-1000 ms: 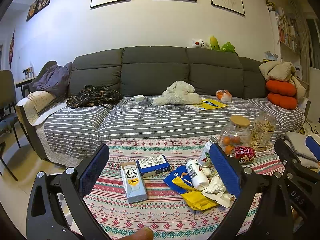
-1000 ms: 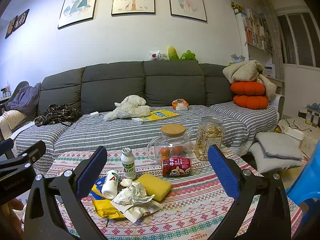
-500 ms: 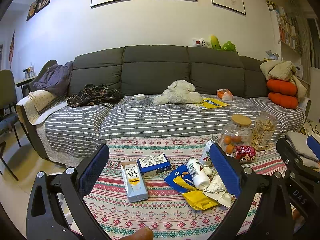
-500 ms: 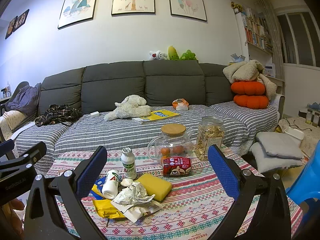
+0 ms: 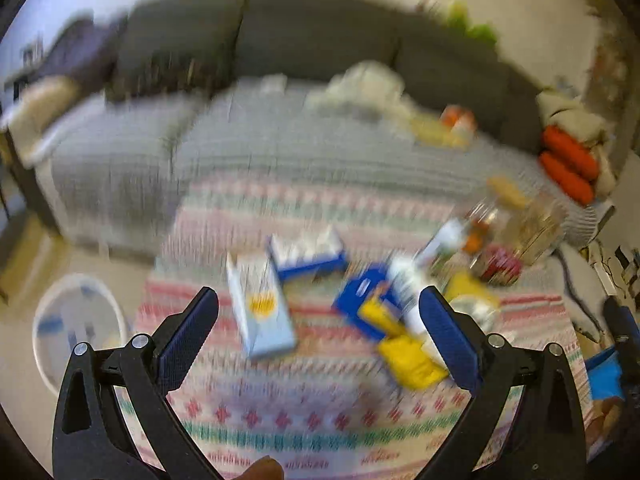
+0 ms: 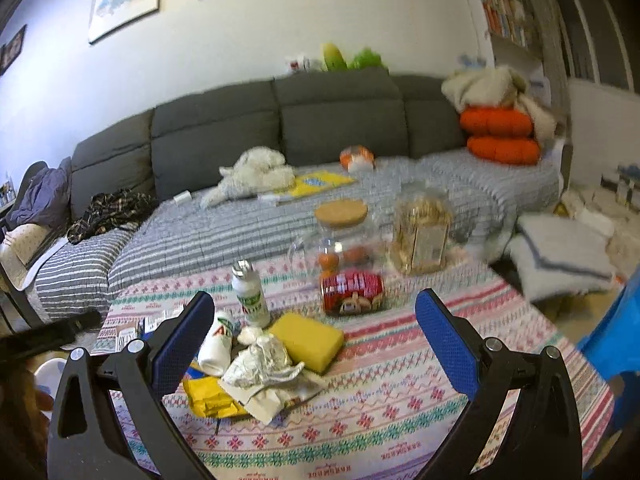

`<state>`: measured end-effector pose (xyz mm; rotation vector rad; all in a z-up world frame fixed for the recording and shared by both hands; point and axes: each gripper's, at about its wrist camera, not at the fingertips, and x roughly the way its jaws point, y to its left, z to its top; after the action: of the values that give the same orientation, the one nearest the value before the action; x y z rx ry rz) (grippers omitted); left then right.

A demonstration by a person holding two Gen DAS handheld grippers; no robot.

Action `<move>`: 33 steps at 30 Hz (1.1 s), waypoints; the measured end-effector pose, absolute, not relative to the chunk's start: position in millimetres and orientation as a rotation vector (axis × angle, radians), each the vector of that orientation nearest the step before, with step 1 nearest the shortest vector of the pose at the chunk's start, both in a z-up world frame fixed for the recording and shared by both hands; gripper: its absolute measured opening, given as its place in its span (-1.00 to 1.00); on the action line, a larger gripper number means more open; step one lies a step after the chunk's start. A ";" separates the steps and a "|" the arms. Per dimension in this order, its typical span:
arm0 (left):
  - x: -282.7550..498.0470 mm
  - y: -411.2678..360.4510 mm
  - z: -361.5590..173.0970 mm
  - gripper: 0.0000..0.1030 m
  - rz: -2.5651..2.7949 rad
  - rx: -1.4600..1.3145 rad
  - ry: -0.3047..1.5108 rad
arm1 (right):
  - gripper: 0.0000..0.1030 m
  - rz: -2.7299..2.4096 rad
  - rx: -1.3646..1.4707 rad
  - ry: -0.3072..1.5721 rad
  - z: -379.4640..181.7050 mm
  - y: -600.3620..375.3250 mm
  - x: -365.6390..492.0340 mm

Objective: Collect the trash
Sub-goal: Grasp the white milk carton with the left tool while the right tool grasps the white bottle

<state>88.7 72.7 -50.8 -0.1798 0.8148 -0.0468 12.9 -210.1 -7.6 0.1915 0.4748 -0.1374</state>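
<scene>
Trash lies on the patterned table (image 6: 400, 412): a crumpled paper wad (image 6: 260, 364), a yellow wrapper (image 6: 208, 400), a yellow sponge (image 6: 308, 340), a fallen white bottle (image 6: 216, 344), an upright white bottle (image 6: 250, 294) and a red can (image 6: 352, 292). The blurred left wrist view shows a pale blue carton (image 5: 260, 304), a blue-white box (image 5: 308, 252) and a blue packet (image 5: 364, 296). My left gripper (image 5: 318, 332) is open and empty above the table. My right gripper (image 6: 310, 340) is open and empty, above the sponge and wad.
Two glass jars (image 6: 340, 236) (image 6: 420, 236) stand at the table's back. A grey sofa (image 6: 280, 128) with a plush toy lies behind. A white bin (image 5: 76, 328) stands on the floor left of the table. A blue chair (image 6: 616, 340) is at the right.
Both grippers have tilted down and moved forward over the table. The left one swings fast, blurring its view, and the white bin has come into sight. Both stay open.
</scene>
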 end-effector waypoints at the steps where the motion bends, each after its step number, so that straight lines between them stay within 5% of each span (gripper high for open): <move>1: 96.1 78.5 -61.3 0.87 -0.031 -0.206 0.863 | 0.90 -0.140 0.199 0.496 -10.0 -212.5 16.0; 12: 148.3 96.7 -131.5 0.82 0.098 -0.230 1.116 | 0.90 -0.118 0.254 0.691 -37.5 -224.4 42.7; 14: 156.0 99.5 -140.4 0.69 0.118 -0.214 1.132 | 0.90 -0.110 0.277 0.723 -44.1 -226.5 47.1; 17: 163.4 103.0 -152.0 0.07 0.103 -0.216 1.161 | 0.90 -0.107 0.288 0.758 -52.1 -225.4 52.8; 33: 96.7 109.8 -57.4 0.08 0.037 -0.207 0.895 | 0.88 0.074 0.266 0.971 -84.1 -135.9 155.3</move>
<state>96.7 109.8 -57.4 -0.2071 0.8953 0.0368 155.3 -135.9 -84.1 0.2663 0.9706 0.0742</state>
